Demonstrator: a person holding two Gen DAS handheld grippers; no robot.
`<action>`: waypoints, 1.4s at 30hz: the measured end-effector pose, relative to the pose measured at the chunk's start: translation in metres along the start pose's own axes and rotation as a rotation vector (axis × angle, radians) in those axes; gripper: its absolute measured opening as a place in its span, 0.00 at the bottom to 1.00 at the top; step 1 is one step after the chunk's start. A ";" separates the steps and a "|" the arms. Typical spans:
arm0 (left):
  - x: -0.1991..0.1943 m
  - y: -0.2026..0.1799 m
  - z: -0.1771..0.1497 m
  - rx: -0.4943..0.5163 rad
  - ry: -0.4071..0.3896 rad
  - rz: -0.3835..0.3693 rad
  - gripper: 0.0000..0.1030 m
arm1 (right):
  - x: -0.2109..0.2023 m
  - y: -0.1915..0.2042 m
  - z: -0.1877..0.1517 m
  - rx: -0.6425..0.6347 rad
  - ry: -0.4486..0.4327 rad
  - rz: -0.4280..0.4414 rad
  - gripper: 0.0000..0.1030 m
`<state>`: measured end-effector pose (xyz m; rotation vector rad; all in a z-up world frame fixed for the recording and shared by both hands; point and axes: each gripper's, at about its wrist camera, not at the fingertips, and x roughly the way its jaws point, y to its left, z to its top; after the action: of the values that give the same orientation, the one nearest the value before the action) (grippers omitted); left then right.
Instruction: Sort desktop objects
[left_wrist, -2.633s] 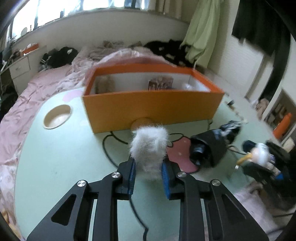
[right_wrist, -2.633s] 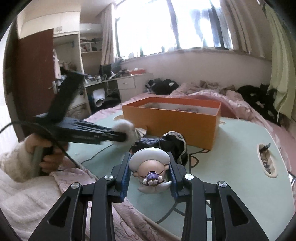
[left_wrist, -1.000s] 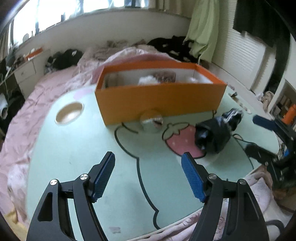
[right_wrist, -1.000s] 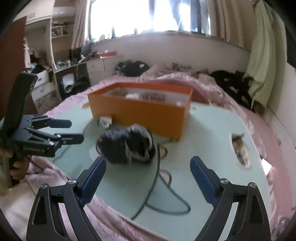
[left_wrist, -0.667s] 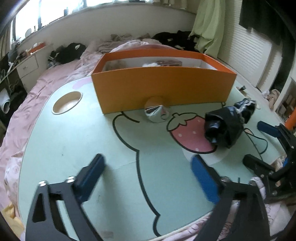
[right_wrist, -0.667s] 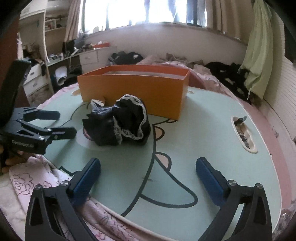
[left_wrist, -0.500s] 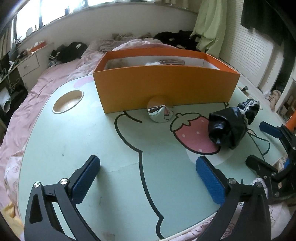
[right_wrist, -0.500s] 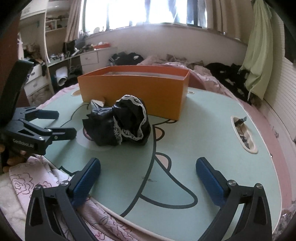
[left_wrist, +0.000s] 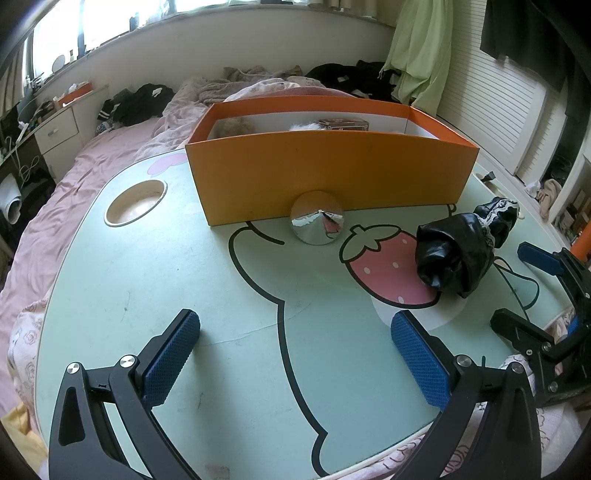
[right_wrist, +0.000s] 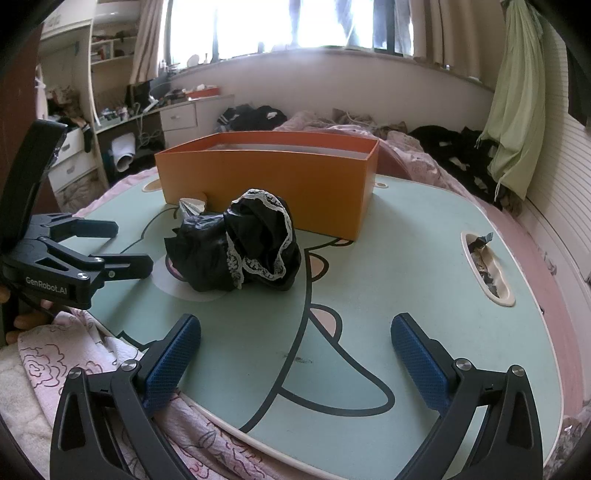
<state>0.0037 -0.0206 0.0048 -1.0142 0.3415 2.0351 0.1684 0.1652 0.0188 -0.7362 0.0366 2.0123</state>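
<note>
The orange box (left_wrist: 328, 177) wall hides most of its contents.

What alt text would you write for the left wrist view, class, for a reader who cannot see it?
The open, empty left claw hovers over a mint-green cartoon-printed table. Ahead, a shiny silver cone sits against an open orange box holding a few items, with a crumpled black lace-trimmed garment to the right. The right claw, also open, shows at the right edge.
</note>
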 end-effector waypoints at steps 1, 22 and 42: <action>0.000 0.000 0.000 0.000 0.000 0.000 1.00 | 0.000 0.000 0.000 0.000 0.000 0.000 1.00; -0.001 0.001 -0.001 0.017 0.002 -0.017 1.00 | 0.000 0.000 0.000 -0.014 -0.001 0.010 1.00; -0.001 0.001 -0.002 0.023 0.003 -0.022 1.00 | 0.000 0.000 -0.001 -0.019 0.000 0.016 1.00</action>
<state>0.0040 -0.0229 0.0046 -1.0034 0.3529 2.0055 0.1688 0.1654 0.0183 -0.7499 0.0227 2.0304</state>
